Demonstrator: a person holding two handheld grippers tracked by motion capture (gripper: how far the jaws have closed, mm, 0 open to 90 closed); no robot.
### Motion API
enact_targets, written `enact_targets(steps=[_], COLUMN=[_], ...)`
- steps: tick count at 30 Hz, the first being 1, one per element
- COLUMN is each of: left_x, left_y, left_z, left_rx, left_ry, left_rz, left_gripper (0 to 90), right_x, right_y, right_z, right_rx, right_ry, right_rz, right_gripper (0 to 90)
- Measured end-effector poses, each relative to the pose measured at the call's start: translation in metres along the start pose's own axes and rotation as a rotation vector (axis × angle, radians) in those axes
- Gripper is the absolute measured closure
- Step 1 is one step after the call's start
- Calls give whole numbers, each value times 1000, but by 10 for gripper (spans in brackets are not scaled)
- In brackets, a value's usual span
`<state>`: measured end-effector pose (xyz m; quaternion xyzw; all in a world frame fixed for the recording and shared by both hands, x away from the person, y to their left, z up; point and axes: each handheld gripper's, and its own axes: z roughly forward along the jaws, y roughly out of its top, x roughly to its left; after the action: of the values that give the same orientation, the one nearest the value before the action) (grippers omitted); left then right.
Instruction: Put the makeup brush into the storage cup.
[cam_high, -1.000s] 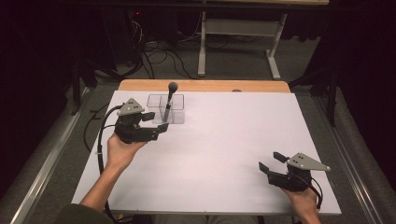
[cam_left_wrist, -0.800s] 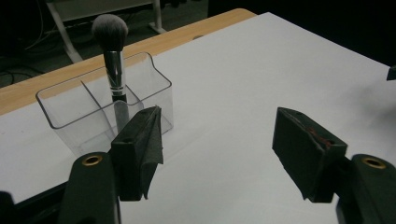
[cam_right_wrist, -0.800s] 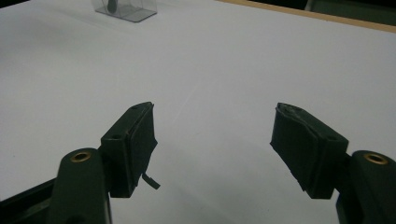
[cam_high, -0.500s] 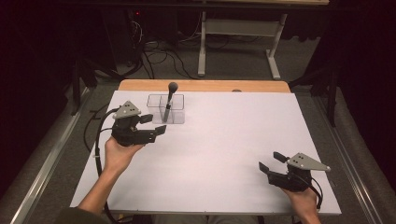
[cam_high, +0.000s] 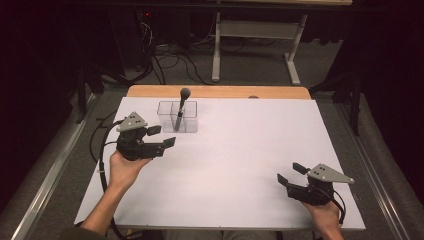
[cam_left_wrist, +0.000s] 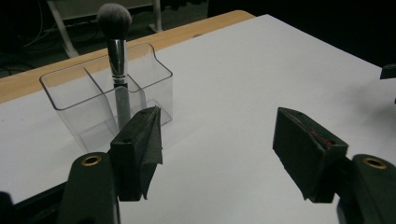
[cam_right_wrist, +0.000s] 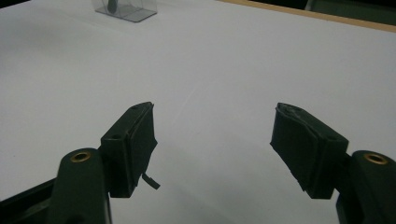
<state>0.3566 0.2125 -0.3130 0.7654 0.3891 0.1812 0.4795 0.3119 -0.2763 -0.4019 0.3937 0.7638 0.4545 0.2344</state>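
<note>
Overhead, a clear two-compartment organizer (cam_high: 178, 116) stands near the far left of the white table (cam_high: 240, 165), with a makeup brush (cam_high: 181, 106) upright inside, bristles up. Just beside it, the left gripper (cam_high: 162, 136) is spread wide, holding nothing. The right gripper (cam_high: 291, 173) rests well apart at the near right, likewise gaping and empty.

Along the left gripper's jaws, the brush (cam_left_wrist: 116, 56) stands against the divider of the organizer (cam_left_wrist: 107, 95).

From the right gripper, the organizer (cam_right_wrist: 125, 9) sits far off.

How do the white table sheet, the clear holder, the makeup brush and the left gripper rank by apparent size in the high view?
1. White table sheet, by far the largest.
2. Left gripper with its body and plate.
3. Clear holder, somewhat smaller than the gripper.
4. Makeup brush, thinnest, though about as tall as the holder.
</note>
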Motion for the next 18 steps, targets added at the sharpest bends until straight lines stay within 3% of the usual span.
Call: enact_targets(steps=[18], left_x=[1], left_y=[-13], left_z=[-2], left_rx=[2], left_ry=[-16], left_rz=[-29], left_gripper=[327], right_x=[0], right_y=[0], right_z=[0], right_rx=[-3], right_ry=[1], right_rz=[-10], right_gripper=[321])
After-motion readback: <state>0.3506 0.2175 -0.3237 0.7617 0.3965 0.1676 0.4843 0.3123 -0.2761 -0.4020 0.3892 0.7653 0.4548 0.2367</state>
